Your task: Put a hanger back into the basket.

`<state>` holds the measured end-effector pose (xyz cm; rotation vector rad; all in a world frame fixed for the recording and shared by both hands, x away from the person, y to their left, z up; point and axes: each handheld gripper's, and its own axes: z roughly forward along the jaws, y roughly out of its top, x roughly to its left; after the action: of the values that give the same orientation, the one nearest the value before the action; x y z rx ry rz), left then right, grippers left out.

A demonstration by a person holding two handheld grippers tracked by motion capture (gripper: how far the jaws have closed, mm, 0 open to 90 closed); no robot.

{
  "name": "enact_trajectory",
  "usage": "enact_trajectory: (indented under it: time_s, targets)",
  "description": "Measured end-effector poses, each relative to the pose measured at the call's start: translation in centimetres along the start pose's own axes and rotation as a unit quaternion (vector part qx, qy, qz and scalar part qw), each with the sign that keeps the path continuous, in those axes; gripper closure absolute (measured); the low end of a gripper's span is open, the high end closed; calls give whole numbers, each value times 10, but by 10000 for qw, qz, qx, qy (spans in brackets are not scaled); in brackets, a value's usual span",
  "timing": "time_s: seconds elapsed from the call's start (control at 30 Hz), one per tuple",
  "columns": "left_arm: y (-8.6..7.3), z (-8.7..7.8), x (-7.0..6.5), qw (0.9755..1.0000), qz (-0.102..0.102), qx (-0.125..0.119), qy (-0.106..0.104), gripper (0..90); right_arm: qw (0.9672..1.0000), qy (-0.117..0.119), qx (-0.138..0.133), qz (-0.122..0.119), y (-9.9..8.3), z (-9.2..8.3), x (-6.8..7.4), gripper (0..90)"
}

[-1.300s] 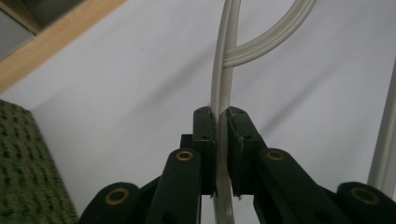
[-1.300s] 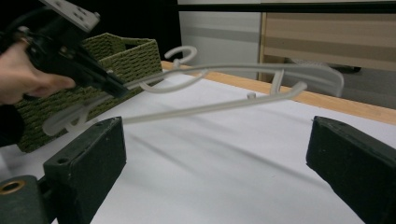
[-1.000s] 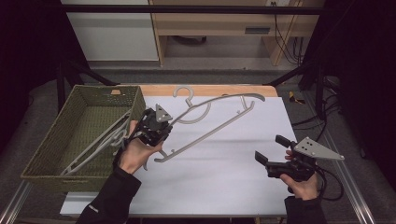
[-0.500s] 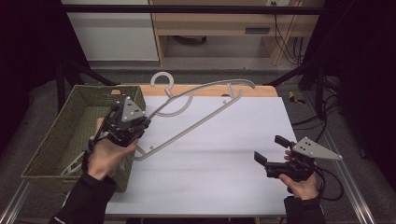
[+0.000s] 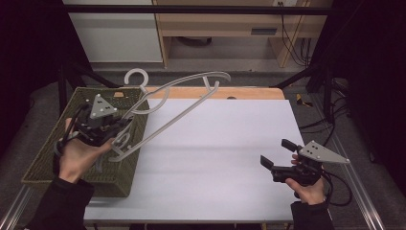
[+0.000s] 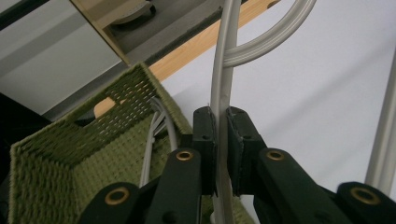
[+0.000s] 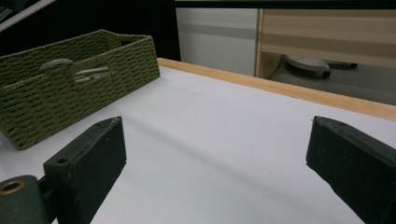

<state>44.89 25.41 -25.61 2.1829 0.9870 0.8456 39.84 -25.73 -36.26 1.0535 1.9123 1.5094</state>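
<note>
In the left gripper view, the grey plastic clothes hanger ran off the top edge, its hook unseen, and its clamped stretch was hidden between the pads. The woven green basket was cut by the left and bottom edges, and the grey hangers inside it were mostly hidden by the jaws.

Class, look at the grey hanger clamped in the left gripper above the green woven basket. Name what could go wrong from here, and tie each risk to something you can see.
1. The left gripper pinches only one thin bar of the hanger; the long far end sticks out over the table and could twist or slip in the jaws.
2. The hanger's hook or lower end could catch on the basket rim.
3. Another hanger already lies in the basket; the two might tangle.
</note>
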Motion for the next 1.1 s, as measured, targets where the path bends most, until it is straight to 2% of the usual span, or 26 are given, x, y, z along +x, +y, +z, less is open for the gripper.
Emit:
enact_trajectory:
  time_s: [0.2, 0.3, 0.37, 0.5, 0.7, 0.77, 0.9, 1.1]
  targets:
    - [-10, -4, 27, 9997, -142, 154, -113, 827, 10000, 8, -6, -23, 0, 0, 0, 51]
    - [-17, -6, 39, 9995, -213, 197, -81, 827, 10000, 18, 16, -31, 0, 0, 0, 51]
    - [-22, -6, 46, 9996, -261, 141, -9, 827, 10000, 18, 16, -22, 0, 1, 0, 51]
    - [-34, -6, 61, 9986, -456, 201, 199, 827, 10000, 18, 13, -12, 0, 1, 1, 51]
    - [-50, -5, 82, 9971, -600, 153, 450, 827, 10000, -1, 25, -18, 0, 1, 1, 51]
    - [-57, -6, 91, 9967, -696, 156, 378, 827, 10000, 12, 30, -33, 0, 1, 2, 51]
    - [-67, -3, 103, 9955, -791, 345, 397, 826, 10000, 12, 32, -56, 1, 2, 3, 51]
    - [-82, 5, 120, 9923, -910, 556, 625, 827, 10000, -2, 64, -52, 0, 5, 4, 51]
